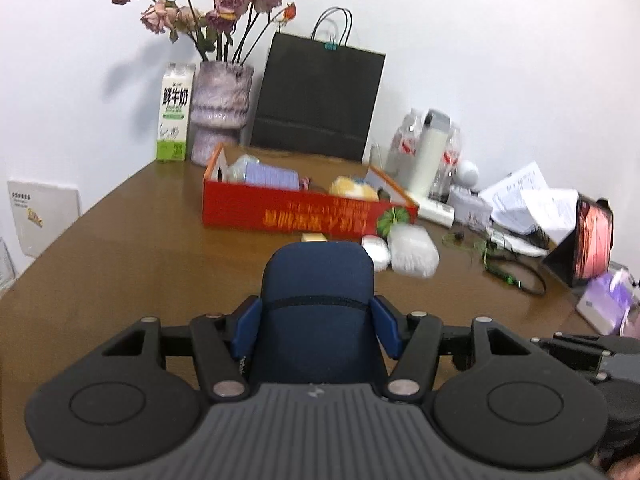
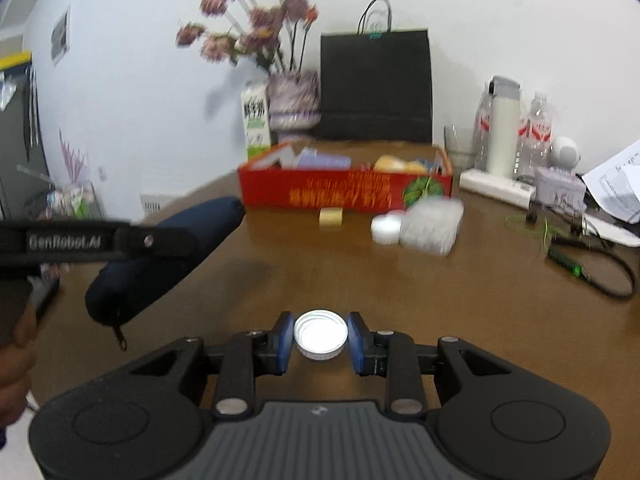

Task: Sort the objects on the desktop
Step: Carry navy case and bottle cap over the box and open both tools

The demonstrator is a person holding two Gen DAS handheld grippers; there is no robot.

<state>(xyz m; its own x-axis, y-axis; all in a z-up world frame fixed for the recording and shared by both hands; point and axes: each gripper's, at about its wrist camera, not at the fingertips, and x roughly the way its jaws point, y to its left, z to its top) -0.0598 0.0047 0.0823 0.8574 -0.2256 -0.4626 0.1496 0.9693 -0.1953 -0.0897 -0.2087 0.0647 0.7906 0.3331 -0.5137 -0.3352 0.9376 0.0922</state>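
Note:
My left gripper (image 1: 318,322) is shut on a dark blue zip case (image 1: 318,312) and holds it above the brown table (image 1: 140,248); the case also shows in the right wrist view (image 2: 168,256) at the left. My right gripper (image 2: 321,340) is shut on a white bottle cap (image 2: 320,334), held just above the table. A red cardboard box (image 1: 304,210) with several items in it stands ahead, also in the right wrist view (image 2: 344,192). In front of it lie a yellow tape roll (image 2: 331,216), a white lid (image 2: 386,229) and a white wrapped packet (image 2: 432,228).
Against the wall stand a milk carton (image 1: 175,114), a vase of dried roses (image 1: 220,108) and a black paper bag (image 1: 320,100). At the right are bottles (image 2: 502,132), papers (image 1: 524,200), a black cable (image 2: 592,264), a tablet (image 1: 592,240) and a tissue pack (image 1: 608,300).

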